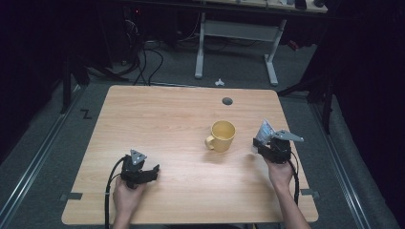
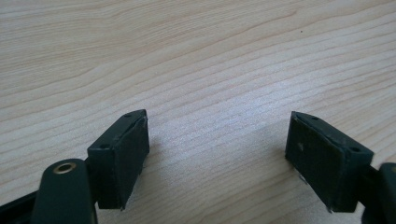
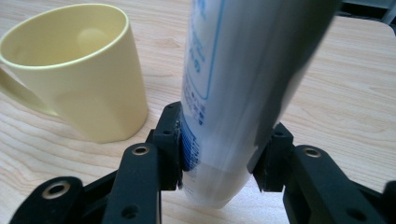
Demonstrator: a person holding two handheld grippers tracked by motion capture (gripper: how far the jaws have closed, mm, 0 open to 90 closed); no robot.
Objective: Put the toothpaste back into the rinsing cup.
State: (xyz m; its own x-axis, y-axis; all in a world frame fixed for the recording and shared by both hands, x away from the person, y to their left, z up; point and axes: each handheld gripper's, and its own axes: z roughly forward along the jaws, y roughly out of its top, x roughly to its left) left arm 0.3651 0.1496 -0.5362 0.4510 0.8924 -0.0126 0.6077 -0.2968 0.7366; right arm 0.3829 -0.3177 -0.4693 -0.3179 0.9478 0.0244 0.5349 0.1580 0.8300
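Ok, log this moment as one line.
right gripper: shut on white tube | yellow mug: upright, empty | left gripper: open over table

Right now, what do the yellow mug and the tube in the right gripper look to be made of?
Yellow mug: probably glazed ceramic or smooth plastic; even pale colour, soft sheen, thin rim. White tube: likely soft plastic, glossy, with blue print. The right gripper clamps its rounded end.

The white plastic tube with blue print (image 3: 233,84) between my right fingers (image 3: 170,140) runs off the frame's top; its lettering is too blurred to read.
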